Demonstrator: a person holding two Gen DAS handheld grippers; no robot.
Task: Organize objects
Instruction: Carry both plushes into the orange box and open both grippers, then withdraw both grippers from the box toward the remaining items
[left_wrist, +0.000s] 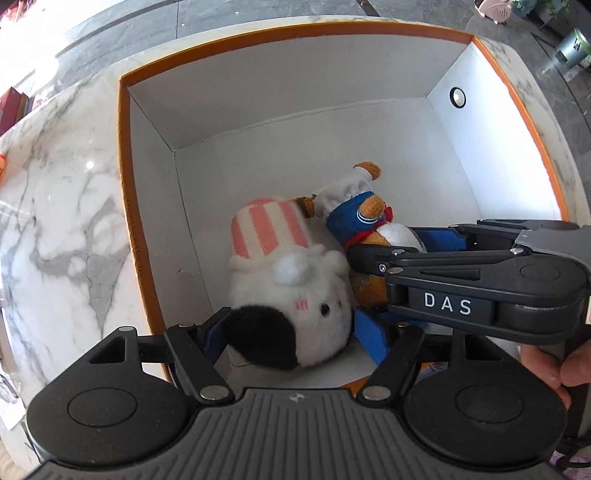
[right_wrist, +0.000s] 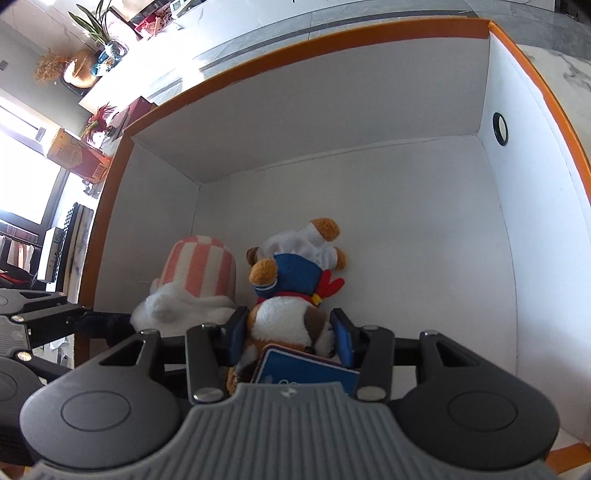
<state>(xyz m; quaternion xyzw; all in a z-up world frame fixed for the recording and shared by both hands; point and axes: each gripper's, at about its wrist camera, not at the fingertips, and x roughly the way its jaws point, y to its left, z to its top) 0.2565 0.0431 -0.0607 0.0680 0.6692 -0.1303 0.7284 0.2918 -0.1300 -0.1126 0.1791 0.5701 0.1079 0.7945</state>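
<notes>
Lying inside the orange-rimmed white box (left_wrist: 123, 155), at six o'clock of its floor, the white plush (left_wrist: 291, 295) sits between the left gripper (left_wrist: 291, 338) fingers, which stand apart, pads clear of it. At its three o'clock, the right gripper (right_wrist: 291, 332) is clamped on the bear plush (right_wrist: 288, 321) with its blue tag (right_wrist: 306, 369).

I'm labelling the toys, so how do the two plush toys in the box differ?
The white plush has a black ear and a pink-striped outfit; the brown plush wears a blue sailor top with a red scarf. The white one looks rounder and bulkier, the brown one slimmer. Both lie side by side inside the orange-rimmed box.
</notes>
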